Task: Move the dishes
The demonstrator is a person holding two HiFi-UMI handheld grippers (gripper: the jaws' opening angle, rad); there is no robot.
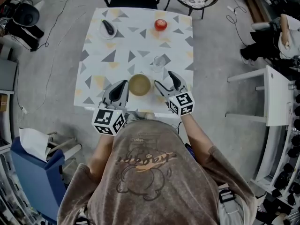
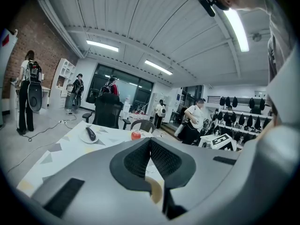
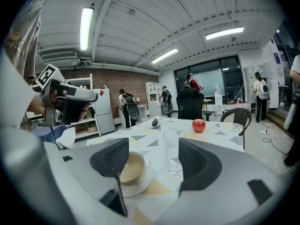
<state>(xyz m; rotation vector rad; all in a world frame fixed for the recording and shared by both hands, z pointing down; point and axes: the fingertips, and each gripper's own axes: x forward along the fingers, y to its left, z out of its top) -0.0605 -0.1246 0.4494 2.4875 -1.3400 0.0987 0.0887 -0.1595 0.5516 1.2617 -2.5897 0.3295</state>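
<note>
My left tongs [image 1: 123,84] are pressed together on nothing, just left of the bowl [image 1: 139,84], which sits at the near edge of the desk [image 1: 136,36]. My right tongs [image 1: 164,78] stand wide and empty just right of the bowl. The glass [image 1: 159,62] stands just beyond the bowl. The apple [image 1: 161,24] and a small plate [image 1: 108,29] sit well beyond the bowl.
</note>
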